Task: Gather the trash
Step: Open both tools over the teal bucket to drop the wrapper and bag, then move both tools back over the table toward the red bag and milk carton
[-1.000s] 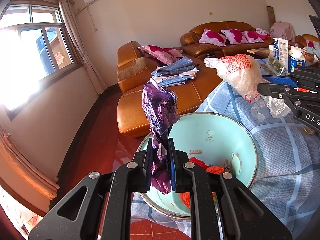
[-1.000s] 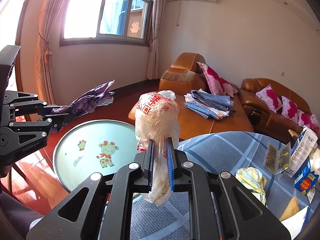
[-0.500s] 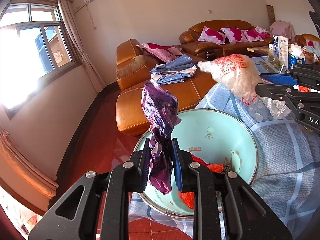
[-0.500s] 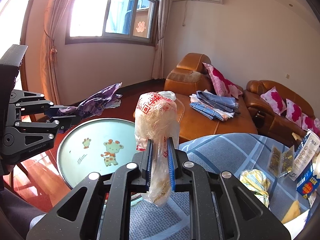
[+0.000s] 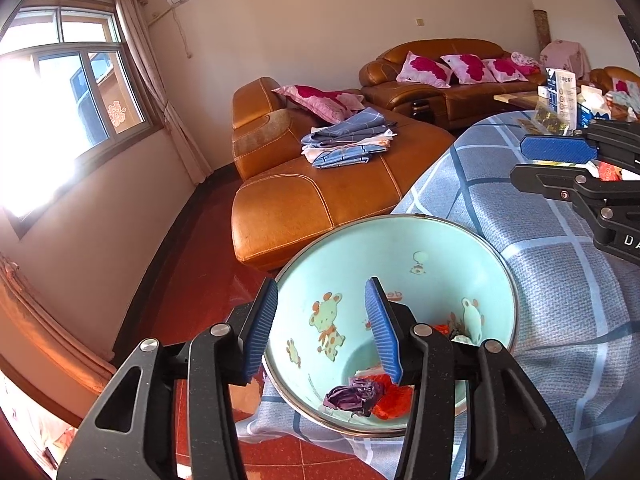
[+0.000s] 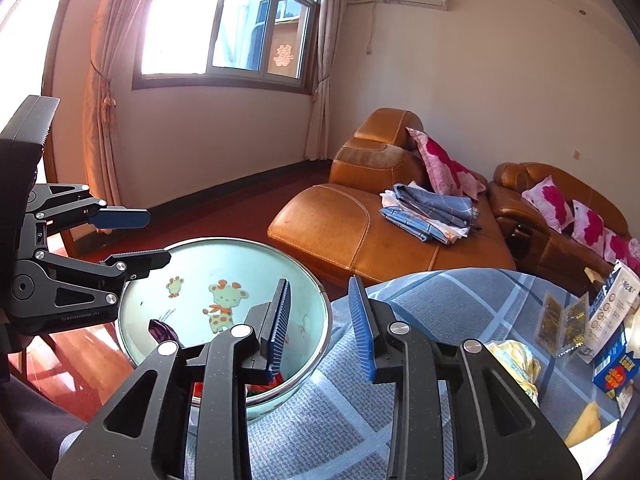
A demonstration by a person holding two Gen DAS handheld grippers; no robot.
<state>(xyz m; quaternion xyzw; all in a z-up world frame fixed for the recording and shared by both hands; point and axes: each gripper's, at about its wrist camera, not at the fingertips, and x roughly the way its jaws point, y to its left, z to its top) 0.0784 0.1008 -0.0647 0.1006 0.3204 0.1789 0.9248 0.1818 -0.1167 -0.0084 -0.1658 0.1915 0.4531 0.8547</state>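
Over basin (image 5: 404, 240): both jaws opening, empty. Yellow wrapper (image 6: 516, 364) at four o'clock on worktop (image 6: 440, 304) looked light, crumpled; pinch its top fold.

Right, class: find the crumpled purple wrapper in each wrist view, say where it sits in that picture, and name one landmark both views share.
Left wrist view: the purple wrapper lies at the bottom of the mint basin, low centre, beside red scraps.
Right wrist view: the same wrapper peeks out low left inside the basin.
Shared landmark: the giraffe cartoon on the basin's inside wall.
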